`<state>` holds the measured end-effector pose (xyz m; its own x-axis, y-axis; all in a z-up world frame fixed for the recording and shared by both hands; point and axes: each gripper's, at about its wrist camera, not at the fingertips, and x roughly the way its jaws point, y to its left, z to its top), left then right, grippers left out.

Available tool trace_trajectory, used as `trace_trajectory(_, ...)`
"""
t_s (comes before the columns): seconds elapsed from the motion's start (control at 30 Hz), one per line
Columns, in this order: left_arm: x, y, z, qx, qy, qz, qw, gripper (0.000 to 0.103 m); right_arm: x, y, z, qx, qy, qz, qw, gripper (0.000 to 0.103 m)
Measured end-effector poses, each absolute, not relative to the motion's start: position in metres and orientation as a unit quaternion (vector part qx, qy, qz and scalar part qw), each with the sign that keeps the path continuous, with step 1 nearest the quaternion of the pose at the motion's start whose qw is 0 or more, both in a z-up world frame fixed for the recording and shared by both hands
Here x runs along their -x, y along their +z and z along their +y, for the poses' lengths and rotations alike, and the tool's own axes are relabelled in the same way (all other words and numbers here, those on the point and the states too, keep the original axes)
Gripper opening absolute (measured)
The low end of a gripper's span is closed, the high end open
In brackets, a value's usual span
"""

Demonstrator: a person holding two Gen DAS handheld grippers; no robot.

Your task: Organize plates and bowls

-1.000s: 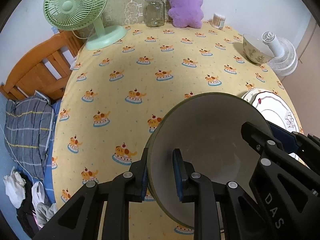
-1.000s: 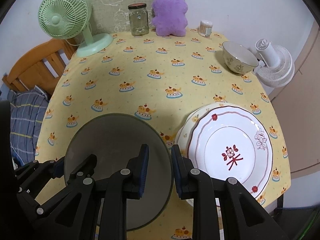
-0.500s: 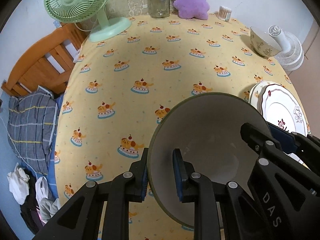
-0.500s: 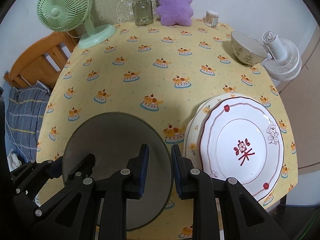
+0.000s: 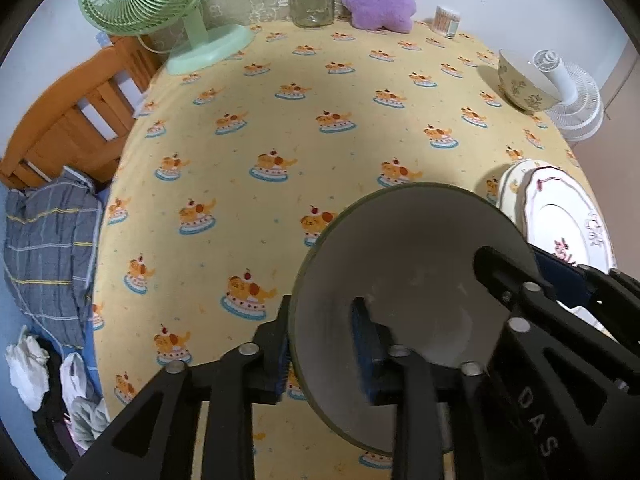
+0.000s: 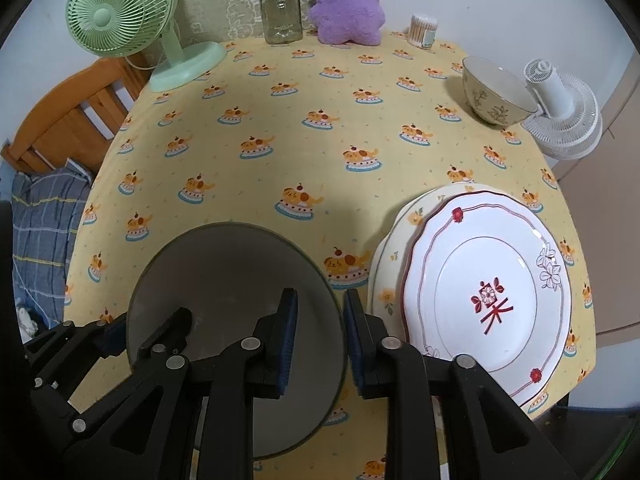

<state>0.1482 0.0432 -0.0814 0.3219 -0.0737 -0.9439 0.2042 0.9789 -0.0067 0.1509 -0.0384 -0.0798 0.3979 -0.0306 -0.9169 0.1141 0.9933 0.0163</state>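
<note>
Table [image 6: 320, 148] under yellow cartoon-print cloth. On it: 1 green fan [image 6: 120, 12], 1 glass jar [image 6: 280, 12], 1 purple plush toy [image 6: 346, 4], 1 cotton swab tub [image 6: 423, 30], 1 floral bowl [image 6: 496, 92], 2 stacked plates [image 6: 488, 296].

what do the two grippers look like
Both grippers, left and right, are matte black plastic with angular, cut-out frames and round silver bolt heads. Their fingers carry dark blue ribbed pads. One body shows white raised letters "DAS". No cables or sleeves show.
</note>
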Motion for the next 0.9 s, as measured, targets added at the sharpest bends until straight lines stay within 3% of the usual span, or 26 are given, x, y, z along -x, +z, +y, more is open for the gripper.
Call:
trace_trajectory(0.1, -0.148, -0.076, 0.043, -0.044, -0.099, 0.578, 0.809, 0.043, -0.152, -0.078, -0.04, -0.051, -0.035, 0.55, 0.833, 0.037)
trace_trajectory(0.13, -0.148, -0.074, 0.043, -0.043, -0.101, 0.576, 0.81, 0.053, -0.151, -0.075, -0.041, -0.055, -0.033, 0.548, 0.834, 0.042)
trace_trajectory(0.2, -0.147, -0.071, 0.043, -0.045, -0.103, 0.576, 0.81, 0.069, -0.148, -0.07, -0.04, -0.054, -0.037, 0.542, 0.838, 0.056)
trace_trajectory(0.27, -0.146, -0.064, 0.044, -0.044, -0.113, 0.573, 0.81, 0.069, -0.145, -0.061, -0.039, -0.053, -0.042, 0.53, 0.845, 0.072)
trace_trajectory(0.33, -0.145, -0.054, 0.045, -0.045, -0.119, 0.567, 0.814, 0.077, -0.143, -0.054, -0.039, -0.056, -0.04, 0.523, 0.849, 0.073)
trace_trajectory(0.53, -0.143, -0.027, 0.041, -0.044, -0.131, 0.537, 0.833, 0.085, -0.14, -0.03, -0.043, -0.073, -0.04, 0.505, 0.859, 0.074)
trace_trajectory(0.9, -0.148, 0.007, 0.0, -0.037, -0.109, 0.488, 0.865, 0.085, -0.143, 0.005, -0.083, -0.066, -0.033, 0.465, 0.882, 0.074)
